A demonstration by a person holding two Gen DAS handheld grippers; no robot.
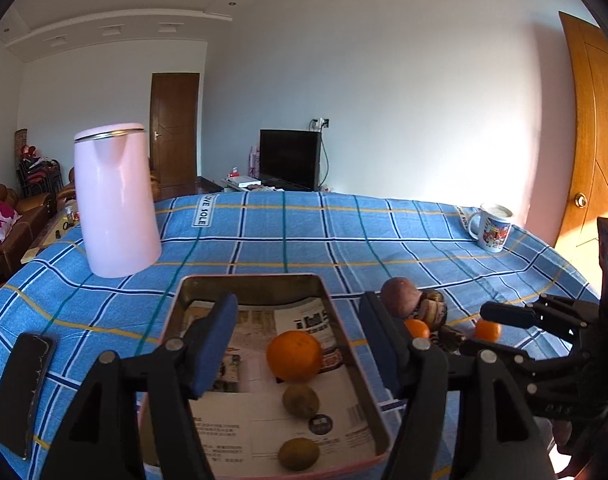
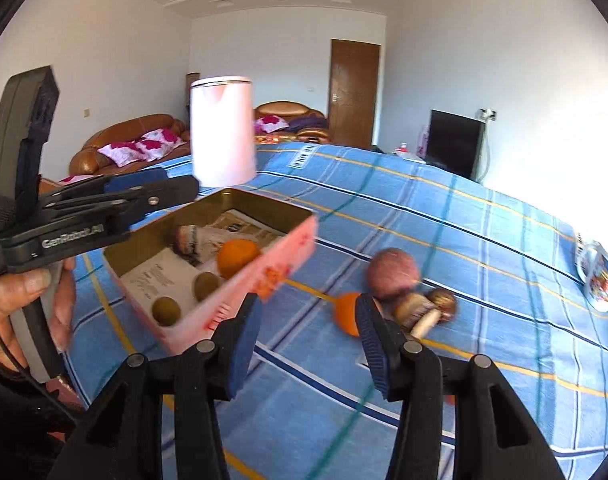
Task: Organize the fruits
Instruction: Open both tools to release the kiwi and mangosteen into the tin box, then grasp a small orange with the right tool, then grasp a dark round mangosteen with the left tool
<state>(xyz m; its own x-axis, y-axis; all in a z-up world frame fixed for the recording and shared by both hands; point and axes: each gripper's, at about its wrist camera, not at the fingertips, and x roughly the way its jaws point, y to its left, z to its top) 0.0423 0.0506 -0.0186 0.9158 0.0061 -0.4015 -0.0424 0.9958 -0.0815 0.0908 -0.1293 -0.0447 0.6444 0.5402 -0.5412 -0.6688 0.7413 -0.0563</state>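
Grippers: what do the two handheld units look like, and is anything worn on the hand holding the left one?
Both the left gripper and the right gripper are black plastic with blue ribbed pads and round silver pivot pins. The left one's side bears white GenRobot.AI lettering, with a thin black cable below. The hand holding it is bare; a black sleeve shows beneath.

- Tablecloth (image 1: 344,240): blue, checked with white, navy, teal and yellow lines.
- Kettle (image 1: 114,200): pale pink, at the tin's 11 o'clock.
- Tin (image 2: 240,300): pink outside, brassy inside.
- Large orange (image 1: 294,355) inside: bright orange; two kiwis (image 1: 301,400) at its 6 o'clock: brown-green.
- Mug (image 1: 493,227): white with multicoloured print.
- Gripper pads (image 1: 212,344): dark blue.
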